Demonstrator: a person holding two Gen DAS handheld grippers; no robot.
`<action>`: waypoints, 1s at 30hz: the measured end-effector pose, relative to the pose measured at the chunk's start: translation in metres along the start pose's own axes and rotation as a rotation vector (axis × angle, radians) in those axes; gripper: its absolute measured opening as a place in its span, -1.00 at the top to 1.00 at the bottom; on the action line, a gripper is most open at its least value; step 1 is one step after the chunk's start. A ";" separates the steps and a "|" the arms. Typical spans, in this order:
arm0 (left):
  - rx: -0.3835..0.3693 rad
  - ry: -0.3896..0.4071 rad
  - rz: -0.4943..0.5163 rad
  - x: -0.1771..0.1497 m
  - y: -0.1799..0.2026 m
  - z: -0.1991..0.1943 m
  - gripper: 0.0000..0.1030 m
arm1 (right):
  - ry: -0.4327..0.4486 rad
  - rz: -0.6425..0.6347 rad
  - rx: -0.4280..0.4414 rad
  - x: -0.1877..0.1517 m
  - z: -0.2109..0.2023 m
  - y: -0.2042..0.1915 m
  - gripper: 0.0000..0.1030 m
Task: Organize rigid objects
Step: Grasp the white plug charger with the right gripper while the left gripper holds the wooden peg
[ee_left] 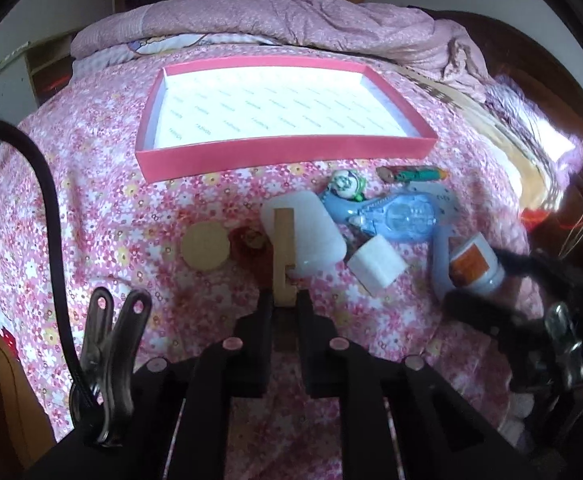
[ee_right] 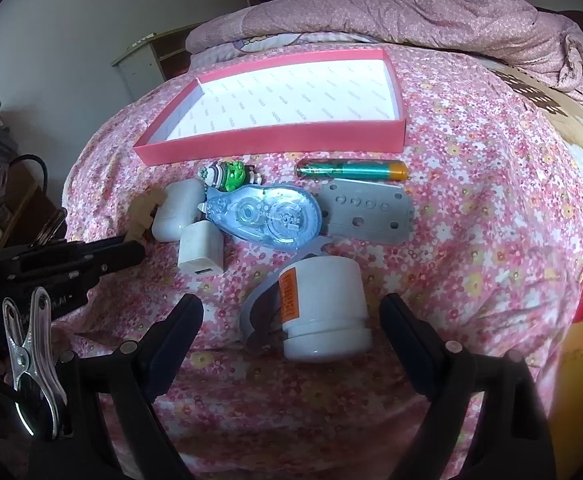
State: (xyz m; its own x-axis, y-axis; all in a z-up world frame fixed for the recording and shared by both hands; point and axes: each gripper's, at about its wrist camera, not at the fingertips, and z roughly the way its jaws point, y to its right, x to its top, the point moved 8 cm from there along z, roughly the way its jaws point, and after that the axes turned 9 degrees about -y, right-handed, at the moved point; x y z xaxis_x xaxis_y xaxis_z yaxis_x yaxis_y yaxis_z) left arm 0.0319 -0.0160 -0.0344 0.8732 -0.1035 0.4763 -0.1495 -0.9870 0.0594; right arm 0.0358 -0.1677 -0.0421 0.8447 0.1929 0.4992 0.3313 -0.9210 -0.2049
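Observation:
My left gripper (ee_left: 285,300) is shut on the near end of a tan notched wooden piece (ee_left: 284,248) that lies across a white earbud case (ee_left: 315,236). In the right wrist view the same gripper (ee_right: 131,246) comes in from the left with the wooden piece (ee_right: 143,212) at its tips. A white bottle (ee_right: 323,304) with an orange label lies on its side between the wide-apart fingers of my right gripper (ee_right: 293,314), which is open, with gaps on both sides. The shallow pink box (ee_left: 283,152) with a white floor sits behind.
On the flowered bedspread lie a white charger cube (ee_right: 201,254), blue correction tape (ee_right: 267,216), a green toy (ee_right: 231,174), a green battery (ee_right: 351,170), a grey holed plate (ee_right: 367,212), a round wooden disc (ee_left: 205,246) and a small red item (ee_left: 249,240). A folded quilt (ee_right: 411,12) lies beyond the box.

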 end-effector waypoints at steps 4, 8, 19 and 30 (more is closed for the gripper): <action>0.003 -0.035 -0.012 0.000 -0.002 0.012 0.76 | 0.003 -0.012 -0.008 0.002 -0.003 -0.003 -0.71; -0.005 -0.025 -0.018 0.004 -0.002 0.017 0.60 | 0.019 -0.017 -0.010 0.006 -0.009 -0.008 -0.70; -0.005 -0.017 -0.045 -0.002 -0.014 0.006 0.77 | 0.067 -0.052 -0.024 0.020 -0.022 -0.024 -0.56; -0.046 -0.008 -0.127 -0.013 -0.029 0.010 0.67 | -0.016 -0.155 0.027 0.023 0.002 -0.064 -0.03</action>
State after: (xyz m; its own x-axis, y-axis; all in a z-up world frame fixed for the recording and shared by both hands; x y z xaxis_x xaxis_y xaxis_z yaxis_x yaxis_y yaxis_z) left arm 0.0293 0.0130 -0.0507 0.8900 0.0203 0.4555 -0.0586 -0.9856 0.1584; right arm 0.0344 -0.1032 -0.0196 0.7890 0.3380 0.5131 0.4698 -0.8701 -0.1493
